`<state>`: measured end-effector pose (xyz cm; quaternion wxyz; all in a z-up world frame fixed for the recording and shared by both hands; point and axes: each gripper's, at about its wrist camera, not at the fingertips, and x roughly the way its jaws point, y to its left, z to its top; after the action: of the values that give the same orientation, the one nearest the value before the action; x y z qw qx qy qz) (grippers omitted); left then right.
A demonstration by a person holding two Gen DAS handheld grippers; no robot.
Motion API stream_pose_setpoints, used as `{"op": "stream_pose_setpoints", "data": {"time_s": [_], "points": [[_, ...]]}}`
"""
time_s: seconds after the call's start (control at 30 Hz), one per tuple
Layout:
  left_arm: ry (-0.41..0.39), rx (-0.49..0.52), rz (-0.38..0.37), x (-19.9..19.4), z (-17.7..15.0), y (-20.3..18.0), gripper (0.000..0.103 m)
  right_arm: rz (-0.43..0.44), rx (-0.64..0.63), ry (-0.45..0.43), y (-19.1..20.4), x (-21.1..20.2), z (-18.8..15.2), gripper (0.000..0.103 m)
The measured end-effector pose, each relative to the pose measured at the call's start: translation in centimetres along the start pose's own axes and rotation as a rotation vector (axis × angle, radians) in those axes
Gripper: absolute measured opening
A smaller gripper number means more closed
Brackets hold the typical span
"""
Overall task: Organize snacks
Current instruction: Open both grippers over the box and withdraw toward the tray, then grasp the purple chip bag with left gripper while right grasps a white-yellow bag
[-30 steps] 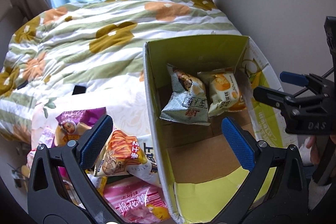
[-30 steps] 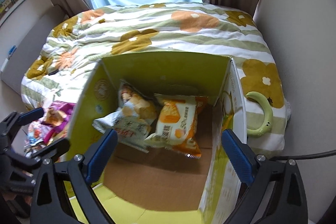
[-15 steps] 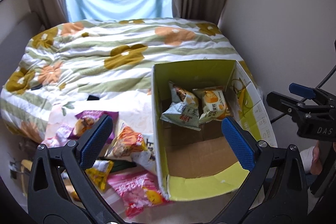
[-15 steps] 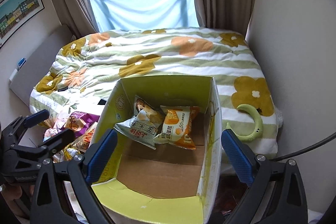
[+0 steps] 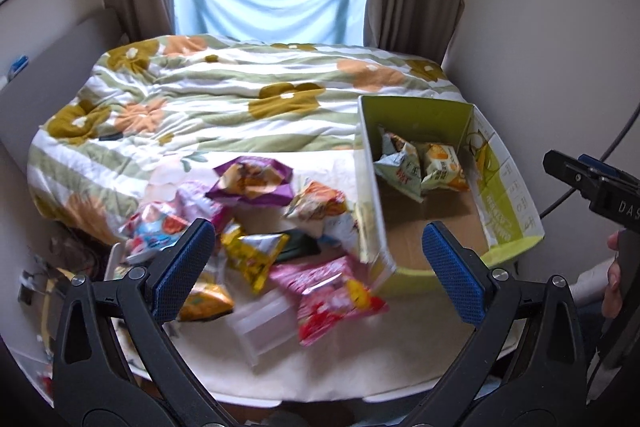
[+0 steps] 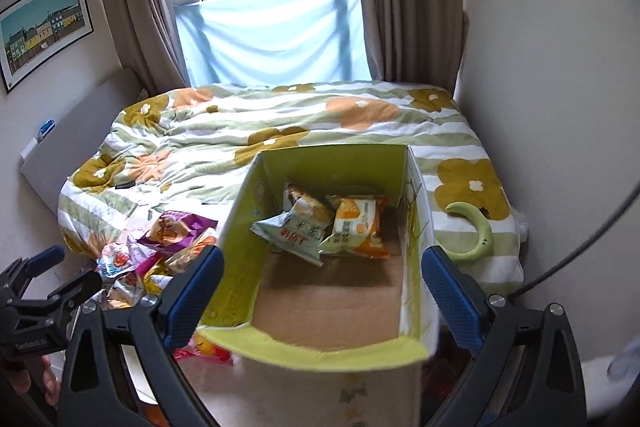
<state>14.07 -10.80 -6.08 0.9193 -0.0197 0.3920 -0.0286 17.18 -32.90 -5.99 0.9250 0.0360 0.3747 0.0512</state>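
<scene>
Both grippers have drawn back from the box since a second ago, so far more of the room shows now: window, curtains and the whole flowered quilt (image 5: 240,99). Neither claw holds anything. The left gripper (image 5: 318,269) has its blue pads spread wide, hovering above the loose snack pile (image 5: 256,227) on the near end of the bed. The right gripper (image 6: 322,291) is likewise released, its fingers splayed either side of the green cardboard box (image 6: 240,227), above its open top.

That box sits on the bed at the right, near the wall, with its flaps up. Two packets lie together against its far end: a pale green packet (image 6: 298,227) tilted on the left and an orange-and-white packet (image 6: 358,227) just beside it, touching. The brown floor of the box nearer the camera is bare.

Left of the box, outside it, the remaining snacks lie in a heap: a purple bag (image 5: 252,183) at the far side, a pink bag (image 5: 334,295) nearest (blurred, so its print cannot be read), a yellow bag (image 5: 256,253) between them, and an orange-patterned bag (image 5: 320,207) leaning close to the box wall. A clear plastic container (image 5: 264,323) lies beside the pink bag.

A pale green crescent-shaped object (image 6: 476,235) rests on the quilt to the right of the box, apart from it.
</scene>
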Motion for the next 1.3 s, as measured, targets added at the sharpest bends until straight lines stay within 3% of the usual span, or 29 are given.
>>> {"op": "stream_pose_setpoints", "data": {"time_s": [0.3,0.53,0.83,1.13,1.3], "points": [[0.041,-0.041,0.006,-3.4,-5.4,9.7,0.102,0.023,0.062,-0.007,7.7,-2.2,-5.2,0.098],[0.095,-0.060,0.010,-3.2,-8.6,16.7,0.102,0.122,0.096,0.043,14.0,-0.9,-9.0,0.098],[0.201,-0.128,-0.027,1.5,-11.0,22.5,0.102,0.226,0.079,0.161,19.8,4.5,-11.1,0.099],[0.292,-0.129,0.037,8.0,-12.5,24.4,0.102,0.309,-0.017,0.253,24.2,11.2,-11.7,0.098],[0.315,-0.137,0.030,10.4,-12.6,25.1,0.102,0.336,-0.069,0.305,26.2,14.3,-12.0,0.098]]}}
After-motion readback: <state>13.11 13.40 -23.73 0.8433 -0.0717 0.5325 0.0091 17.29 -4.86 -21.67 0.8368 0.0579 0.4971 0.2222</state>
